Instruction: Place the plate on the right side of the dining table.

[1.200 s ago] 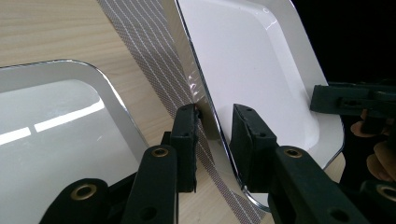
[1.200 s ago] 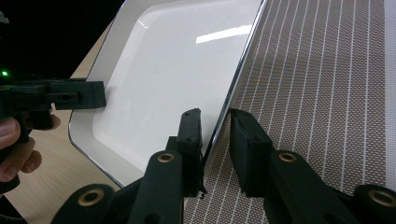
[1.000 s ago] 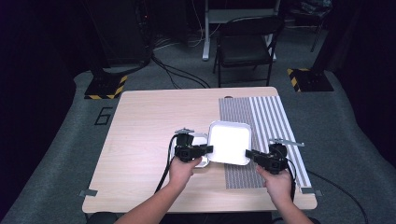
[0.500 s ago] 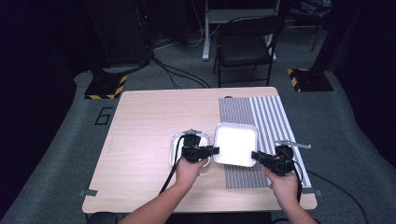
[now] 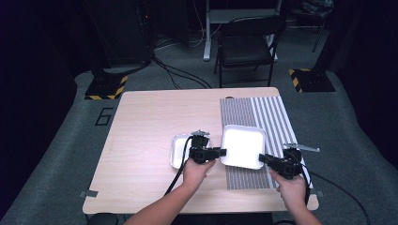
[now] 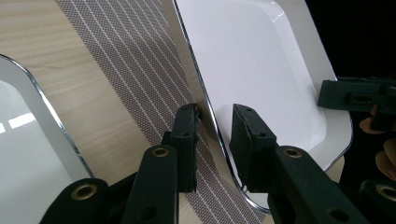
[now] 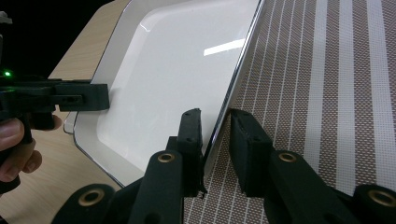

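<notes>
Two tongs meet at a glossy white square plastic tray in the high view: left tongs and right tongs at opposite edges, above a grey striped woven mat on the wooden worktop. A second white tray lies just left.

Left gripper view: left tongs straddle the tilted tray's rim, parted, with a gap on one side.

Right gripper view: right tongs likewise straddle the rim, not clamped.

You work at a light wooden table on grey carpet, the room around you dark. Beyond its far edge a black folding chair stands; yellow-black striped bases sit either side.
</notes>
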A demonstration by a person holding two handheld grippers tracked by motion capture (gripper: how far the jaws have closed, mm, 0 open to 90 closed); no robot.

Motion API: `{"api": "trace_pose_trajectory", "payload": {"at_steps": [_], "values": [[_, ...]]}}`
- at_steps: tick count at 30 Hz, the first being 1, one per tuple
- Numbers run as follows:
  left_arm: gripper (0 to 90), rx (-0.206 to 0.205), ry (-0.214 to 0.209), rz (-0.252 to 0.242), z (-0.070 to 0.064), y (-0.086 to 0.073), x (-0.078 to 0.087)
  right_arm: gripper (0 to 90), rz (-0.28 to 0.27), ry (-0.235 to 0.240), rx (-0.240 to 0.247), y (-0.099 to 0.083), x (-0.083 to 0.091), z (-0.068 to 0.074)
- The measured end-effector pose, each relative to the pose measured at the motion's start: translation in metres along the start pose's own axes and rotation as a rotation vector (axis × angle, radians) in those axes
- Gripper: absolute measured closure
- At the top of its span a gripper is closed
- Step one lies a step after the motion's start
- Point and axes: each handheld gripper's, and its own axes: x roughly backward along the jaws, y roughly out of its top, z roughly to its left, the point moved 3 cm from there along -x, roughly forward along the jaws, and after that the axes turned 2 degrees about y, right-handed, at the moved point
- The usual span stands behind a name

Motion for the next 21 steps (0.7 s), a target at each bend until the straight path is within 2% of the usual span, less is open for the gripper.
{"api": "trace_pose_trajectory", "payload": {"at_steps": [21], "values": [[70.7,-0.019,0.015,0.019,-0.01,-0.001,-0.019,74.8,-0.004,-0.028,-0.008,-0.002,0.008,-0.017]]}}
